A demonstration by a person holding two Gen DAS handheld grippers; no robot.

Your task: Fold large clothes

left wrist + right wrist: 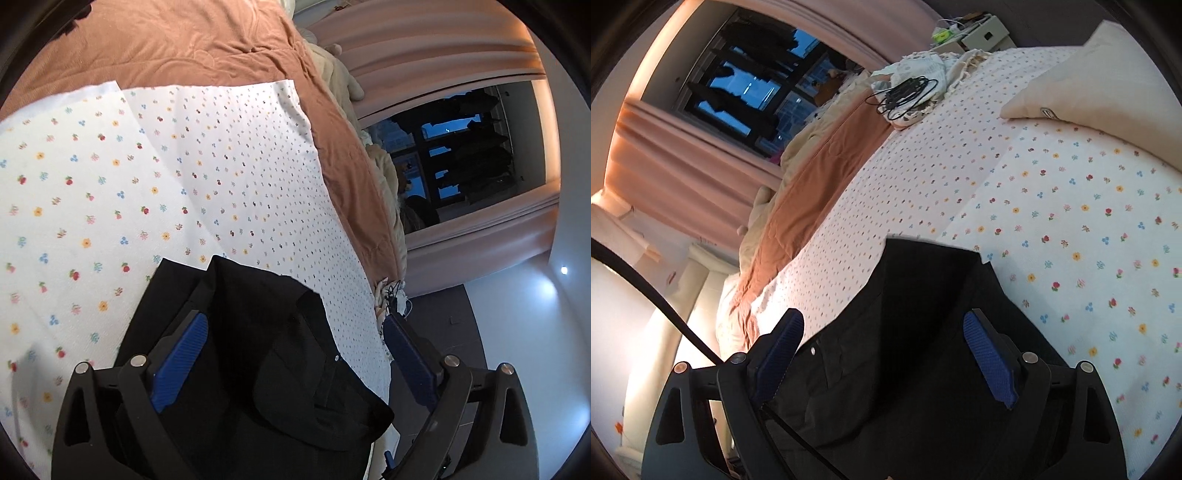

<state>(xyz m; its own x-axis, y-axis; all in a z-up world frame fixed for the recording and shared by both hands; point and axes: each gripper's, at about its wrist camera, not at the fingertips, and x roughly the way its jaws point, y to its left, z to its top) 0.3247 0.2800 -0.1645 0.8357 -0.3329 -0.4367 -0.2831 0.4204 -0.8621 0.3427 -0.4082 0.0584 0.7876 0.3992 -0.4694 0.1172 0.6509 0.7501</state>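
Observation:
A black garment (pixel 258 332) lies on the white flowered sheet (pixel 92 192) of a bed, near its edge. It has a small silver snap and a folded flap. My left gripper (pixel 295 325) is open, its blue-padded fingers (pixel 181 358) spread wide over the garment, holding nothing. In the right wrist view the same black garment (pixel 905 350) lies below my right gripper (pixel 882 325), which is also open, its blue pads (pixel 990 362) wide apart above the cloth.
An orange-brown quilt (pixel 184 44) lies along the far side of the bed. A cream pillow (pixel 1108 81) and a pile of cloth with a coiled black cable (pixel 905 92) lie at the head. Pink curtains (pixel 665 155) frame a dark window (pixel 461 147).

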